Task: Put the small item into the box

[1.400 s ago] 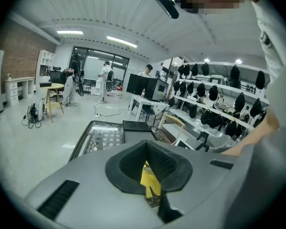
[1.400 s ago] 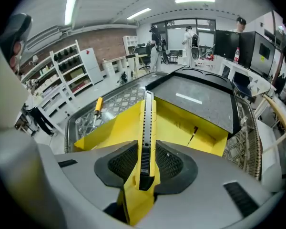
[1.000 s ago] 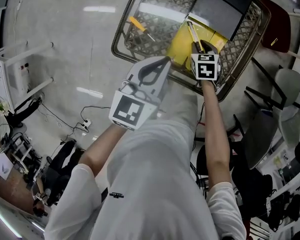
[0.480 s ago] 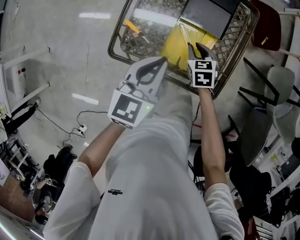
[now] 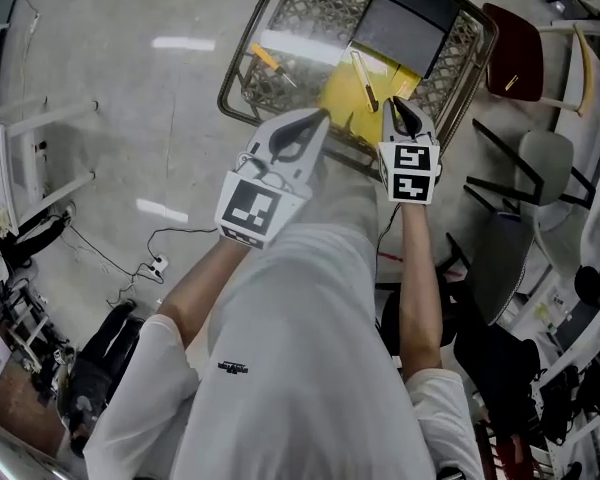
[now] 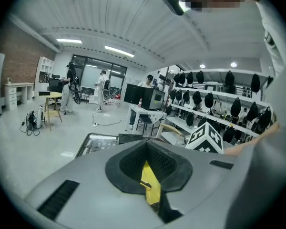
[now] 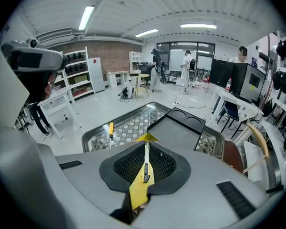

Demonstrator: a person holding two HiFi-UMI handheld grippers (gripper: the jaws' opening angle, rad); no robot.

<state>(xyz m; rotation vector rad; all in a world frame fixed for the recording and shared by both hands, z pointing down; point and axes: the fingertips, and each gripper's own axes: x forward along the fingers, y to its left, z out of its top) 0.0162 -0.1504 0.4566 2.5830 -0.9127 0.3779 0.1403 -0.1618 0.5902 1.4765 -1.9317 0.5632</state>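
A wire-mesh basket [image 5: 242, 63] stands on the floor ahead of me. In it lie a yellow flat box [image 5: 345, 103], a dark grey tray [image 5: 400, 23] and a yellow-handled screwdriver [image 5: 270, 60]. A slim pale tool [image 5: 363, 78] rests on the yellow box. My right gripper [image 5: 398, 116] hangs shut at the near edge of the yellow box, just right of that tool, holding nothing. My left gripper [image 5: 305, 133] is shut and empty over the basket's near rim. In the right gripper view the tool [image 7: 146, 163] and the yellow box [image 7: 147, 138] show through the jaw gap.
A dark red chair [image 5: 510, 53] and a grey chair [image 5: 545, 163] stand to the right of the basket. A white frame [image 5: 40, 158] and floor cables [image 5: 155, 258] lie at the left. Desks, shelves and standing people fill the far room.
My right gripper has drawn back from the tool on the yellow box toward the basket's near rim. The left gripper has barely moved.
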